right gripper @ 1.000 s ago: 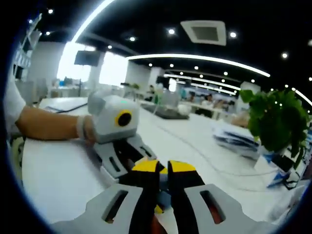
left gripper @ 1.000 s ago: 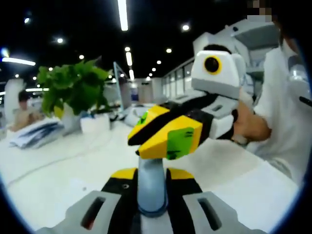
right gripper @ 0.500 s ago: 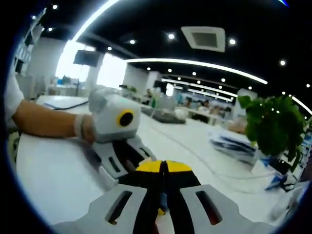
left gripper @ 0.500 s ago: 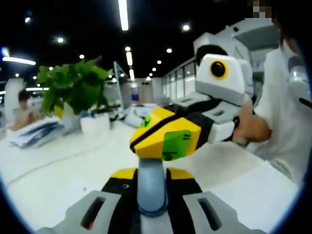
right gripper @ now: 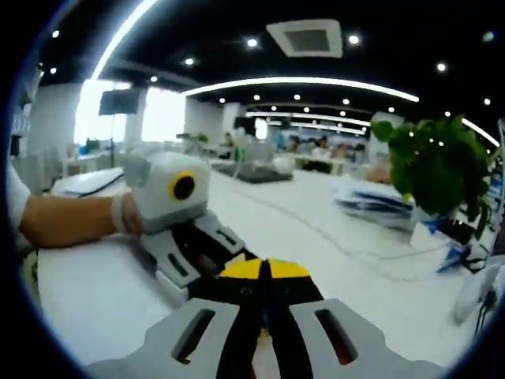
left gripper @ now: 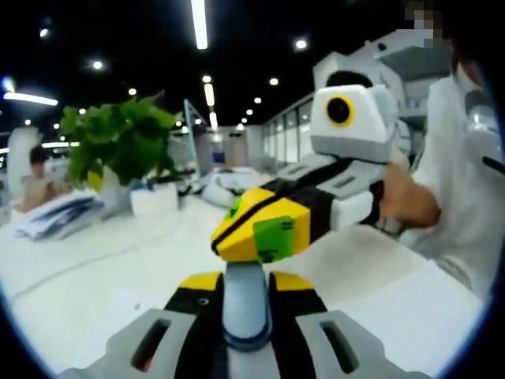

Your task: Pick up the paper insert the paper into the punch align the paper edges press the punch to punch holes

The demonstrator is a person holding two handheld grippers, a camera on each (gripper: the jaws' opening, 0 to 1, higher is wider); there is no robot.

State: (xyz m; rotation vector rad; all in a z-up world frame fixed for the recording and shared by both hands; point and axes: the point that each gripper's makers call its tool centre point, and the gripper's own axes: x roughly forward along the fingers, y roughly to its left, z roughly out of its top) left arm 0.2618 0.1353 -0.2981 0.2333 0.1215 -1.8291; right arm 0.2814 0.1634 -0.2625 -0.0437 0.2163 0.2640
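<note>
A grey-blue punch handle point(left gripper: 246, 304) stands upright between my left gripper's point(left gripper: 246, 283) yellow-tipped jaws, which are shut on it. My right gripper point(left gripper: 256, 233) comes in from the right, held by a hand, with its yellow tips closed together and resting on top of the handle. In the right gripper view my right gripper point(right gripper: 264, 271) is shut, and the left gripper point(right gripper: 207, 254) lies just behind it on the left, held by a gloved hand. A white paper sheet point(left gripper: 414, 312) lies flat on the table at the lower right.
The white table point(left gripper: 87, 292) stretches far to the left. A potted green plant point(left gripper: 118, 146) and a stack of papers point(left gripper: 55, 217) stand at its back; the plant point(right gripper: 438, 170) is also at the right. A person in white point(left gripper: 461, 158) is close on the right.
The right gripper's tips have dipped slightly and sit lower on the handle. The right gripper view has swung a little. The left gripper holds still.
</note>
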